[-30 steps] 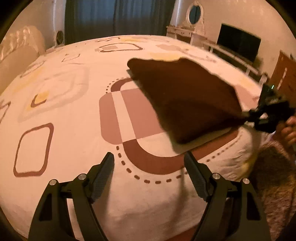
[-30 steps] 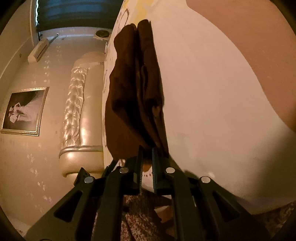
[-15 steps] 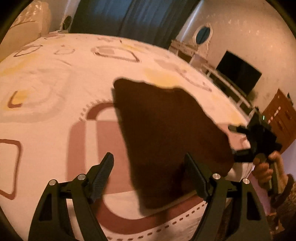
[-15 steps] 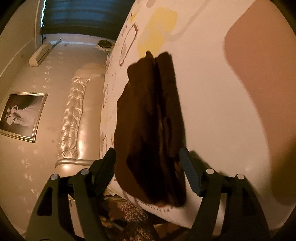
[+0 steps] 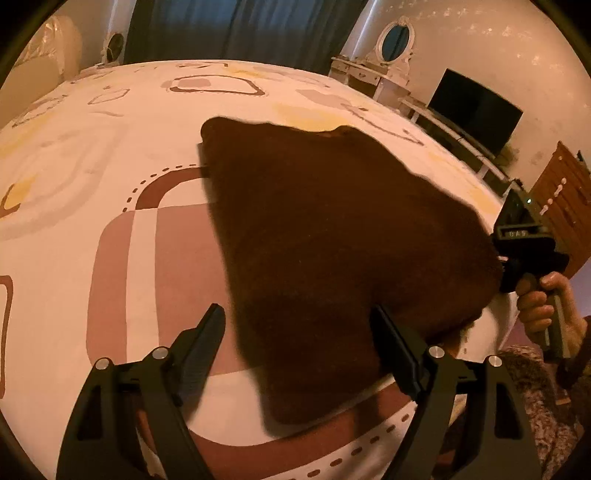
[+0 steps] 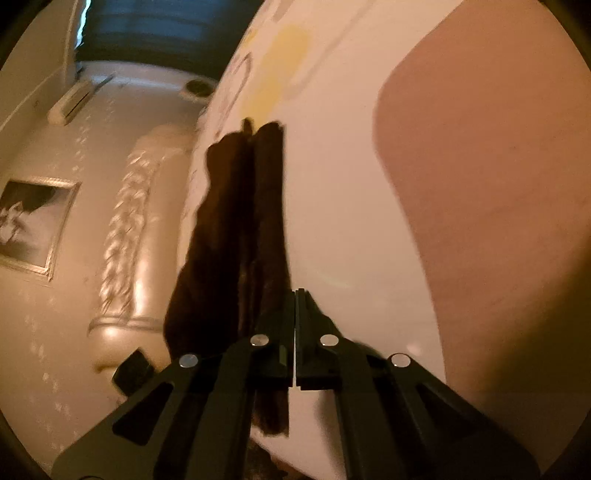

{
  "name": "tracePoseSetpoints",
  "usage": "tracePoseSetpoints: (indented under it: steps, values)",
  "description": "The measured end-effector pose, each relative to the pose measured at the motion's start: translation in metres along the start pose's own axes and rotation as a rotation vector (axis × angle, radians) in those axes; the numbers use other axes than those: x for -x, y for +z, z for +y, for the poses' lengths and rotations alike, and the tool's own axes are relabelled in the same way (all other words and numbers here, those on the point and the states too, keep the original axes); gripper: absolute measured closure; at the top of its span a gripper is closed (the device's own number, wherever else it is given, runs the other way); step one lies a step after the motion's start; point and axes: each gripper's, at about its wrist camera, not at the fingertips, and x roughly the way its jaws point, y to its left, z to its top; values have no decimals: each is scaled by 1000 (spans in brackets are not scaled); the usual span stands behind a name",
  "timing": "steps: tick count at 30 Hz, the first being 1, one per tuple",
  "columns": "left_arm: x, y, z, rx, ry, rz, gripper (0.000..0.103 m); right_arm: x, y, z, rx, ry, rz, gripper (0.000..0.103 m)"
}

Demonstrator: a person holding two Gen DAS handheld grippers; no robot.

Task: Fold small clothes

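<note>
Here, the left gripper point(image 5: 297, 345) is held with its jaws opening wide, nothing pressed between them, above the near edge of the bed point(image 5: 110, 177). The brown garment point(image 5: 332, 236) is spread near that edge, and its right corner lies beside the right gripper point(image 6: 294, 332), whose jaws are closed together with no cloth seen between them.

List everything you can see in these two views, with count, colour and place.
cloth: one, dark brown, lying on the bedsheet near the bed's edge
bedsheet: one, cream with brown and yellow shapes, under the cloth
curtains: one set, dark blue, far wall
television: one, black, right side
headboard: one, cream, bed's end
left gripper: one, black, open, over the cloth
right gripper: one, black, shut, at the cloth's edge
hand: one, holding the right gripper
</note>
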Motion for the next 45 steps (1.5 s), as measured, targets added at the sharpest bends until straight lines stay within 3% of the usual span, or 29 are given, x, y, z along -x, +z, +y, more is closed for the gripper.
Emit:
tracePoseSetpoints:
  steps: [2, 3, 4, 6, 9, 15, 23, 26, 27, 28, 31, 36, 45]
  values:
    - [10, 2, 3, 16, -29, -14, 22, 9, 1, 3, 4, 23, -12, 85]
    - [14, 3, 4, 14, -36, -24, 22, 16, 3, 6, 11, 40, -28, 63]
    - [21, 7, 6, 7, -38, -44, 22, 20, 6, 10, 18, 51, -42, 48]
    - [30, 15, 12, 16, -53, -73, 22, 24, 14, 20, 51, 62, -53, 42]
    - [27, 34, 35, 82, -75, -67, 22, 12, 29, 31, 99, 5, -50, 37]
    - [-23, 70, 72, 221, -145, 36, 22, -27, 60, 39, 127, -35, -16, 37]
    - [-63, 114, 93, 362, -213, 46, 22, -62, 93, 46, 160, -18, 17, 37]
    - [-73, 124, 91, 371, -206, 49, 23, -72, 97, 50, 183, -33, 28, 43]
    - [-76, 127, 88, 358, -186, 50, 33, -72, 98, 51, 190, -44, 30, 52]
    - [-75, 125, 88, 344, -165, 55, 51, -75, 98, 51, 196, -60, 36, 61]
    - [-80, 125, 85, 312, -119, 79, 78, -78, 97, 49, 213, -78, 45, 77]
    - [-75, 123, 73, 249, -57, 59, 85, -79, 91, 56, 257, -93, 10, 81]
    - [-75, 134, 61, 206, 51, 33, 86, -79, 90, 65, 293, -100, -28, 82]
